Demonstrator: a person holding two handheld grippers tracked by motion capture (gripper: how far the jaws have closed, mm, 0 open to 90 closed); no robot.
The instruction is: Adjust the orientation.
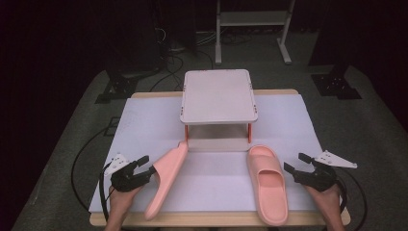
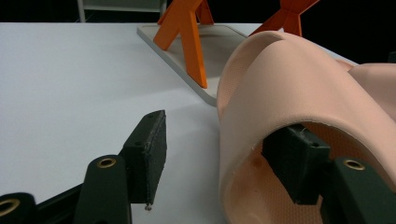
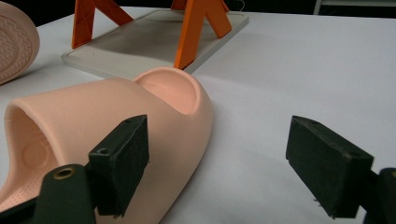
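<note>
Two pink slippers lie on the white mat. The left slipper [image 1: 166,178] stands tilted on its side edge. My left gripper [image 1: 146,166] is at its strap: in the left gripper view one pad [image 2: 294,168] sits inside the slipper [image 2: 289,79] under the strap, while the other pad [image 2: 149,154] stands clear of the strap's outside, so the left gripper [image 2: 222,161] is open. The right slipper [image 1: 267,183] lies flat, sole down. My right gripper [image 1: 294,162] hovers open just right of it, and nothing sits between the jaws of the right gripper [image 3: 224,168] beside that slipper [image 3: 93,112].
A small rack with a white top [image 1: 219,96], orange legs [image 2: 191,42] and a flat base [image 3: 154,39] stands mid-table behind the slippers. The white mat [image 1: 144,120] covers the wooden table. Cables, stand feet and a metal frame [image 1: 252,19] are on the floor beyond.
</note>
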